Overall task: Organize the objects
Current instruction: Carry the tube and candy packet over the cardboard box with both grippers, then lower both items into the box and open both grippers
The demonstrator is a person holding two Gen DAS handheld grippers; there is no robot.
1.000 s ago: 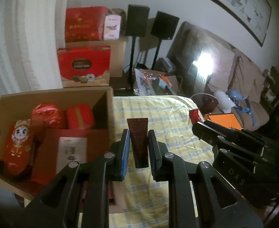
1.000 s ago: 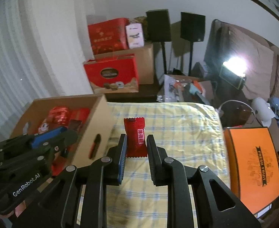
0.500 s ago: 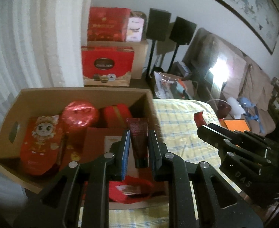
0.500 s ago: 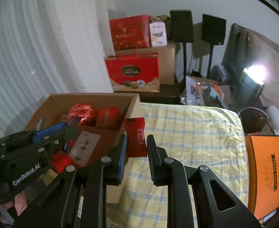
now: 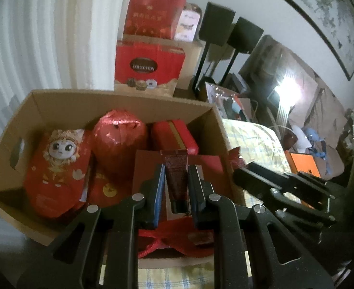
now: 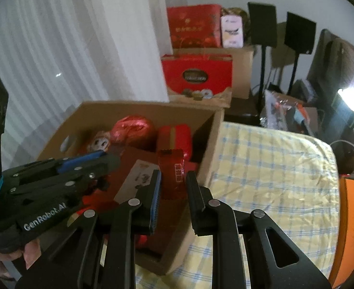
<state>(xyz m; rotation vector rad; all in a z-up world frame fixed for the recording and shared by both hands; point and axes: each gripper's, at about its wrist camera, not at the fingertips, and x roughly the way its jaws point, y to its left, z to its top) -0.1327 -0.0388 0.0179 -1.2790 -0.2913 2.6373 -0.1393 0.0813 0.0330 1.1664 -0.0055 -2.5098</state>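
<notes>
My left gripper (image 5: 176,177) is shut on a dark brown tube (image 5: 176,175) and holds it over the open cardboard box (image 5: 42,101). My right gripper (image 6: 173,180) is shut on a red snack packet (image 6: 172,171) and holds it over the box's right part (image 6: 210,144). The box holds a red cartoon-face packet (image 5: 56,166), a shiny red foil ball (image 5: 119,142), a red tin (image 5: 174,134) and flat red packs. The left gripper also shows in the right wrist view (image 6: 99,159), to the left of the right one.
The box stands on a table with a yellow checked cloth (image 6: 273,163). An orange box (image 6: 352,228) lies at the table's right edge. Red gift boxes (image 5: 148,65), two black speakers (image 6: 280,26) and a sofa (image 5: 304,91) stand behind.
Both grippers have moved left from over the checked cloth to over the open box, each still holding its item.
</notes>
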